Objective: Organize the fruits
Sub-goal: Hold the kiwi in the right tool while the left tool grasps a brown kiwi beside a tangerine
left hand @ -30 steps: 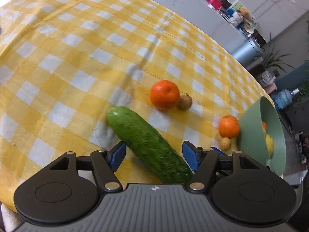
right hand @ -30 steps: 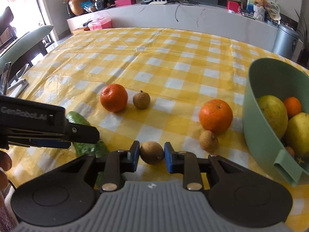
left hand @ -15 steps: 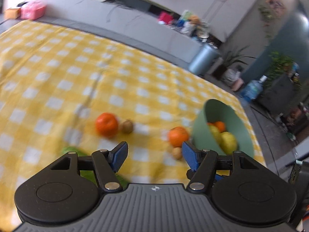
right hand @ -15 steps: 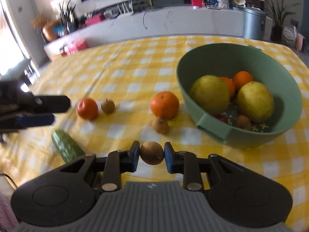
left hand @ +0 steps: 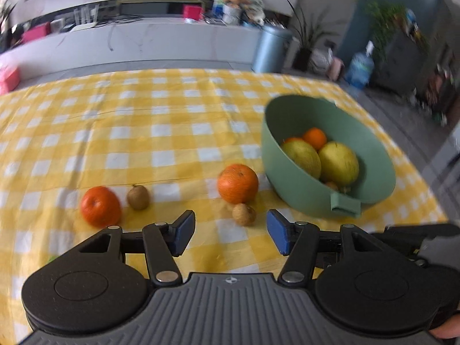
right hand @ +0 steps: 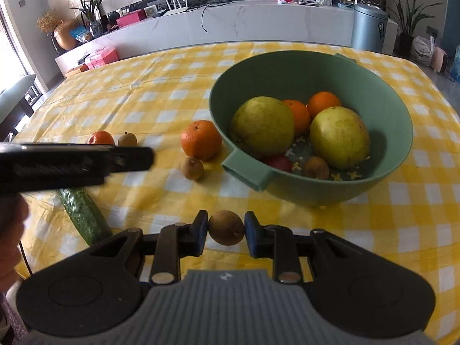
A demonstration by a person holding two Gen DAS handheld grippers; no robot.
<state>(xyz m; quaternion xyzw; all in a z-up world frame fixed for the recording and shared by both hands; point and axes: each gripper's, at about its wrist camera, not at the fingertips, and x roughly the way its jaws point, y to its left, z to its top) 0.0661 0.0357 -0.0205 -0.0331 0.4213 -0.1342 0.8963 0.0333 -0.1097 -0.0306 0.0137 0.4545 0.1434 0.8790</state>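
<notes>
My right gripper [right hand: 226,231] is shut on a small brown fruit [right hand: 226,228], held above the table in front of the green bowl [right hand: 373,92]. The bowl holds two yellow-green pears, oranges and small fruits. On the cloth lie an orange [right hand: 201,140] with a small brown fruit [right hand: 192,168] beside it, a second orange [right hand: 100,138] with another brown fruit [right hand: 127,139], and a cucumber [right hand: 84,215]. My left gripper [left hand: 230,234] is open and empty, raised above the table, with a small brown fruit [left hand: 243,214] and an orange [left hand: 237,183] beyond its fingers.
The table has a yellow-and-white checked cloth [right hand: 161,95]. The bowl's handle tab [right hand: 248,172] points toward me. My left gripper's body [right hand: 72,164] crosses the left side of the right wrist view. A white counter and a grey bin [right hand: 369,28] stand behind the table.
My right gripper has lifted the small brown fruit and moved right toward the bowl. My left gripper has risen away from the cucumber and swung right, still open.
</notes>
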